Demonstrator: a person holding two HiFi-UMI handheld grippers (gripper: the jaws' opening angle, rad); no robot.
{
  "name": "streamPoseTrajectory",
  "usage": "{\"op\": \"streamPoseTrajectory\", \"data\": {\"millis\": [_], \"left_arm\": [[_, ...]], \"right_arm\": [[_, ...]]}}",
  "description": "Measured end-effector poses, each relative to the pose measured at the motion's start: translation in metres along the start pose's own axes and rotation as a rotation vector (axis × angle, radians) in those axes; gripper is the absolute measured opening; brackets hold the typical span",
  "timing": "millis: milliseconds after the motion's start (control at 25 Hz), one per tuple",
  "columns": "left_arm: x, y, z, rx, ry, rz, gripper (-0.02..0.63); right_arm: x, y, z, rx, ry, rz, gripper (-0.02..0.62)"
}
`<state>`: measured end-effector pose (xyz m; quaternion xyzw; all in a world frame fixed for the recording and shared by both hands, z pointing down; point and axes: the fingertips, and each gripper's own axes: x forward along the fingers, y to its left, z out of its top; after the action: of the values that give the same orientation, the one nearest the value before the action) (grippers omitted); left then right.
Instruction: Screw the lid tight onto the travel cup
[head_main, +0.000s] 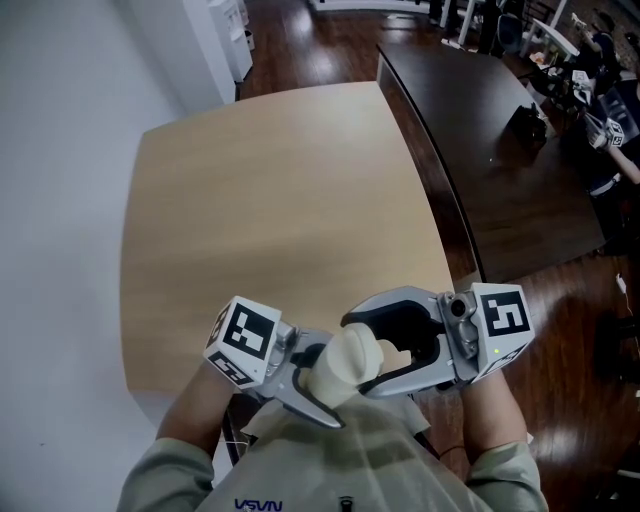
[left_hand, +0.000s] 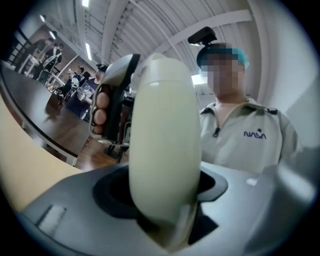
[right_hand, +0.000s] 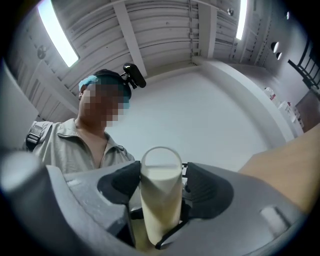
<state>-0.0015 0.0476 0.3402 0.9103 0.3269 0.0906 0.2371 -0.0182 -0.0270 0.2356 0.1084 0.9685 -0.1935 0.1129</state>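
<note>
Left gripper view, closest: its jaws clamp the cream travel cup. Right gripper view: its jaws pinch the lid edge-on. Only the head view shows both close together before the person's chest, short of the wooden table.

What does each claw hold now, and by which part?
The left claw clamps the cream travel cup around its body. The right claw grips the lid by its two sides.
</note>
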Motion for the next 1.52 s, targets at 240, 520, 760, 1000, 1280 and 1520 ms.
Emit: {"op": "streamPoseTrajectory", "data": {"millis": [240, 520, 760, 1000, 1280, 1520], "left_arm": [[-0.002, 0.007, -0.005, -0.007, 0.009, 0.033, 0.318], [-0.024, 0.049, -0.008, 0.017, 0.028, 0.290, 0.319], [-0.053, 0.106, -0.013, 0.040, 0.067, 0.722, 0.319], [-0.075, 0.133, -0.011, 0.044, 0.035, 0.985, 0.318], [-0.111, 0.157, -0.027, 0.046, 0.116, 1.365, 0.316], [-0.119, 0.163, -0.043, 0.019, 0.112, 1.433, 0.314]], "right_arm": [[0.000, -0.003, -0.007, -0.005, 0.018, -0.017, 0.284], [-0.007, -0.034, -0.008, -0.048, 0.014, -0.199, 0.264], [-0.027, -0.071, -0.015, -0.107, 0.014, -0.495, 0.262], [-0.030, -0.088, -0.013, -0.151, -0.015, -0.641, 0.252], [-0.036, -0.107, -0.023, -0.166, -0.022, -0.814, 0.252], [-0.035, -0.115, -0.035, -0.163, -0.003, -0.895, 0.250]]}}
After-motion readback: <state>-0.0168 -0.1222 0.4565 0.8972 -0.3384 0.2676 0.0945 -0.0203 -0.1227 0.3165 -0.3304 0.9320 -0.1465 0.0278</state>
